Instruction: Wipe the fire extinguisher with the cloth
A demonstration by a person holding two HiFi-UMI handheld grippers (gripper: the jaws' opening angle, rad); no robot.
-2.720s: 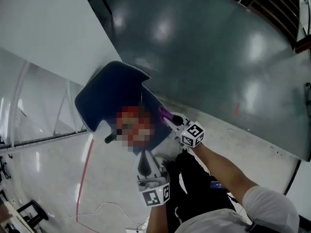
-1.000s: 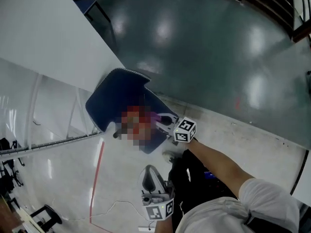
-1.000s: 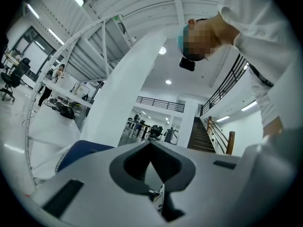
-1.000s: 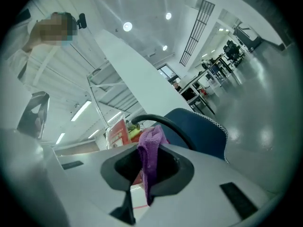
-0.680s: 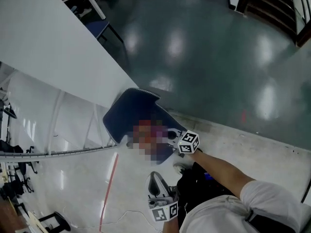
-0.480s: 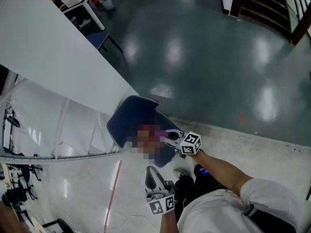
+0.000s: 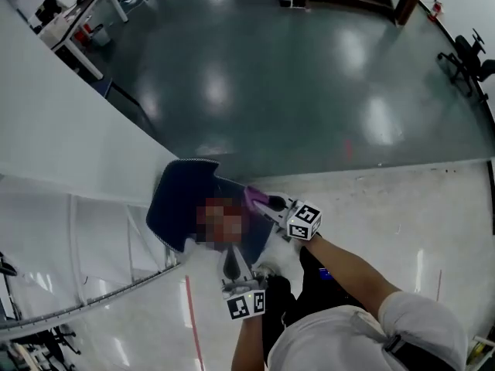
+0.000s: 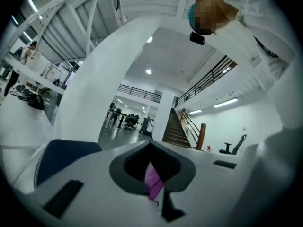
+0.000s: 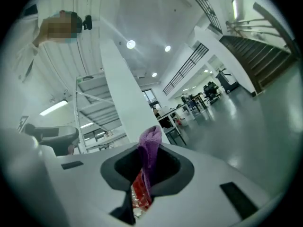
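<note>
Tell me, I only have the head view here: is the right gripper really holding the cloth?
Observer: Yes. In the right gripper view the right gripper has its jaws shut on the purple cloth, which sticks up past their tips.
Operator: What is under it?
Observer: A red surface with pale print shows just below the cloth, between the jaws; whether they touch I cannot tell.
Operator: And the other one?
Observer: The left gripper view shows the left gripper with its jaws closed on a thin purple strip.

Nothing here you can read — the marker cube (image 7: 304,220) on your right gripper (image 7: 264,204) shows only black-and-white squares.
</note>
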